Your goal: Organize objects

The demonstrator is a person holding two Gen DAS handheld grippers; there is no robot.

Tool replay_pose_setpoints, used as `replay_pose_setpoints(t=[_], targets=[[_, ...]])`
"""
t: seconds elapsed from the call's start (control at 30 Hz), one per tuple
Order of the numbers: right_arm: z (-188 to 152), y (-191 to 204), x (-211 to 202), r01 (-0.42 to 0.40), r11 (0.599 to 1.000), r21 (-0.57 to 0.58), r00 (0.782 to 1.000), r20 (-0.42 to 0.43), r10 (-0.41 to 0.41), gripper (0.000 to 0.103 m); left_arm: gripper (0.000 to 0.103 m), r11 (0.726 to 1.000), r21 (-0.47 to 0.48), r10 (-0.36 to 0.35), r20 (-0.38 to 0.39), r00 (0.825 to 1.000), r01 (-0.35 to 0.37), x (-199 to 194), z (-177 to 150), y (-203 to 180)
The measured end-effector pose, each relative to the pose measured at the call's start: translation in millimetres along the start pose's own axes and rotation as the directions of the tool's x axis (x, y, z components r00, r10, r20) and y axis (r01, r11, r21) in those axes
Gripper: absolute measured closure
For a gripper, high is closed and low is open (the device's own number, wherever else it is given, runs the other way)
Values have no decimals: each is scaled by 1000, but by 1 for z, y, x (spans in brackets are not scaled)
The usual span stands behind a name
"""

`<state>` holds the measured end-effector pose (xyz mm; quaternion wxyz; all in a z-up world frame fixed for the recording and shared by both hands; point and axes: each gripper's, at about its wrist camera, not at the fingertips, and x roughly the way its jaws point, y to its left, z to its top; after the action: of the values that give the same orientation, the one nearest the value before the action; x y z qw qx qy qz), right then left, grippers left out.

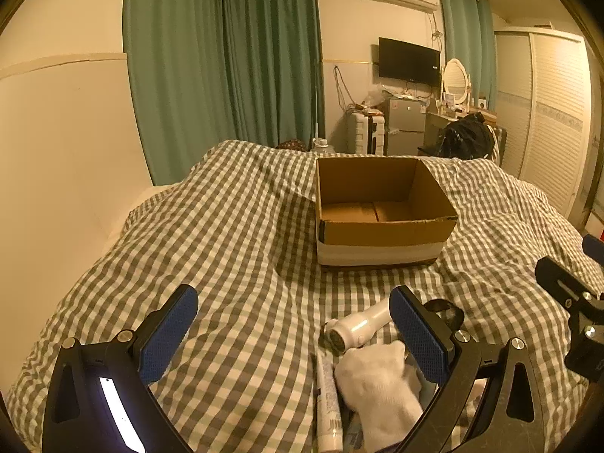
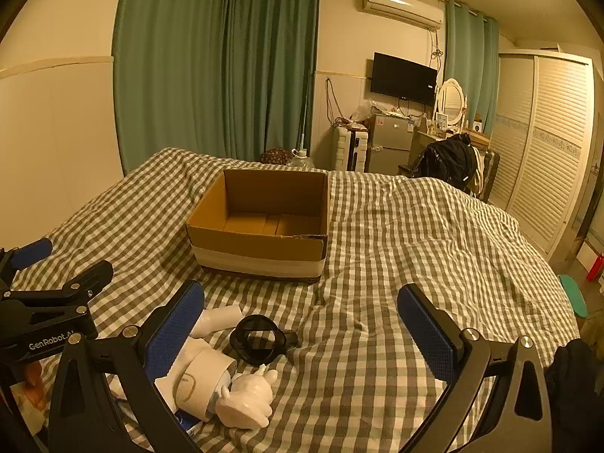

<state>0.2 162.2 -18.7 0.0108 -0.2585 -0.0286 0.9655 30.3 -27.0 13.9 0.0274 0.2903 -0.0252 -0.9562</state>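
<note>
1. Both grippers hover low over the checked duvet (image 2: 377,264), neither holding anything: left gripper (image 1: 294,328) has its fingers spread wide, right gripper (image 2: 302,324) likewise.
2. Nearest clutter sits at the near edge of the bed: white sock (image 1: 377,385), a tube (image 1: 326,396) touching its left side, white handheld device (image 1: 358,328) just beyond, black ring-shaped part (image 2: 258,343) beside it, white figurine (image 2: 247,400) against a white cylinder (image 2: 200,381).
3. Step in hand, my read: first pick. The sock lies between the left fingers already, so drop straight down and pinch it mid-body.
4. Risk: the tube touches the sock and may drag along. The soft duvet gives under pressure, so go deep enough to gather fabric of the sock only.
5. Right gripper suits the black ring or figurine; both are just left of its centre.
6. Target: open cardboard box (image 1: 381,211) farther up the bed, nothing visible inside, path to it unobstructed.
7. Beyond the bed: green curtains (image 2: 211,68), wall TV (image 2: 404,79), wardrobe (image 2: 547,143). Irrelevant.
</note>
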Motion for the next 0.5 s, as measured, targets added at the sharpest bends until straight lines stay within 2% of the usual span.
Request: replay_pose_setpoints(t=[0.37,0.5], targets=[[-19,2,-3,-11,1000,-15,998,-65,10,0,0,999,42,14,-49,999,-12,-1,-25,3],[-31,1,7,-21,1000,-15,993,-114,19,0,0,999,35,3,-108,994,1,12,-36,4]])
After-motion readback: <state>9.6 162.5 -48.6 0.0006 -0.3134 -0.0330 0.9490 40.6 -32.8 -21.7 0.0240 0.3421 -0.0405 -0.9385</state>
